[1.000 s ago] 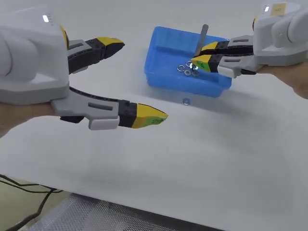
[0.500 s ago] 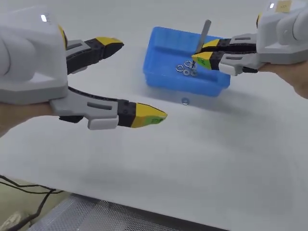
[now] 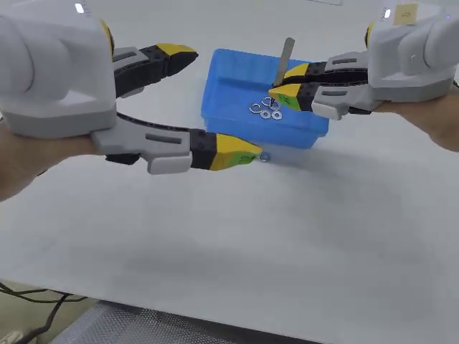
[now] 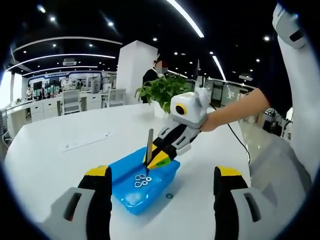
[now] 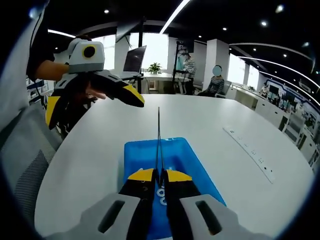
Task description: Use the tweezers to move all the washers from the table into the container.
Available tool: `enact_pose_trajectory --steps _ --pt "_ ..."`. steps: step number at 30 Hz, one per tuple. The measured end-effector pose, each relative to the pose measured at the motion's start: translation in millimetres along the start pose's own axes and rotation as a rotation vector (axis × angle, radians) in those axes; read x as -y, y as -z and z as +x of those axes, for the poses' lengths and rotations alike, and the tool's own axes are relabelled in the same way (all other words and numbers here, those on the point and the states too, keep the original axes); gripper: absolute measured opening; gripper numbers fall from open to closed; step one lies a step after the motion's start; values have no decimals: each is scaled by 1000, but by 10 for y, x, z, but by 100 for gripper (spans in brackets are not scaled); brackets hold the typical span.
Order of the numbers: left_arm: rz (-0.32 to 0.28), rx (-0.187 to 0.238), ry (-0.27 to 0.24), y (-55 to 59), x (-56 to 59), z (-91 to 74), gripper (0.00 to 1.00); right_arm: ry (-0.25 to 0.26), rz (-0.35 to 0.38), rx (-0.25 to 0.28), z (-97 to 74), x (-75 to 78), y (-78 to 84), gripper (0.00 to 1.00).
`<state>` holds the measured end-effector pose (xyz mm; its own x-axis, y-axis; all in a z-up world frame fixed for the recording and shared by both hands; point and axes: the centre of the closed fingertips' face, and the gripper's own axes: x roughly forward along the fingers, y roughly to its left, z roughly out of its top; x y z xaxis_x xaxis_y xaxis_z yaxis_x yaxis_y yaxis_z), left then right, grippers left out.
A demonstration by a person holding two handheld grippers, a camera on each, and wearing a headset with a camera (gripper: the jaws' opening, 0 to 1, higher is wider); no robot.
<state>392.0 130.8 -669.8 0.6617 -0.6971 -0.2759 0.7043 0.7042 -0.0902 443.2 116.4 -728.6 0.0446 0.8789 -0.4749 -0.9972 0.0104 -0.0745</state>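
Right gripper (image 3: 287, 84): jaws pressed together on the tweezers (image 3: 287, 56), which stand nearly upright over the blue container (image 3: 229, 107). Their lower tips sit among a cluster of washers (image 3: 267, 109) inside it. Whether the tips hold a washer cannot be told.

Left gripper (image 3: 222, 102): jaws wide apart, holding nothing, at the container's left.

Outstanding item: one loose washer (image 3: 265, 157) lies on the white surface (image 3: 287, 236), just in front of the container's near wall and just beside the left gripper's lower jaw tip.

Hazards, as judged:
- A small drift of that jaw tip could knock the loose washer away or push the container.
- The washer is thin and flat, so the tweezer tips may skid off it and flick it aside.
- The tweezers are clamped on a narrow shank, so pressing down could twist them in the jaws.
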Motion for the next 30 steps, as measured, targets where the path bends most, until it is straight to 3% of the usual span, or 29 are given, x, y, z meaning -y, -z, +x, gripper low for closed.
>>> enact_pose_trajectory --steps 5,10,15,17,22,26,30 --pt "31 11 32 -153 -108 220 81 -8 -28 -2 -12 -62 -53 8" --pt "28 5 40 -183 -240 392 70 -19 -40 -11 -5 -124 -58 8" --pt "98 -44 129 -156 -154 488 51 -25 -46 -10 -9 -136 -73 8" --pt "113 -51 153 -143 -172 503 44 -25 -46 -10 -9 -128 -70 8" --pt "121 -63 211 -169 -65 529 22 -33 -50 -13 -5 -124 -58 8" --pt "141 -71 221 -174 -36 553 22 -47 -60 -22 4 -146 -34 8" --pt "150 -89 242 -152 -15 551 11 -52 -65 -23 6 -145 -25 8"
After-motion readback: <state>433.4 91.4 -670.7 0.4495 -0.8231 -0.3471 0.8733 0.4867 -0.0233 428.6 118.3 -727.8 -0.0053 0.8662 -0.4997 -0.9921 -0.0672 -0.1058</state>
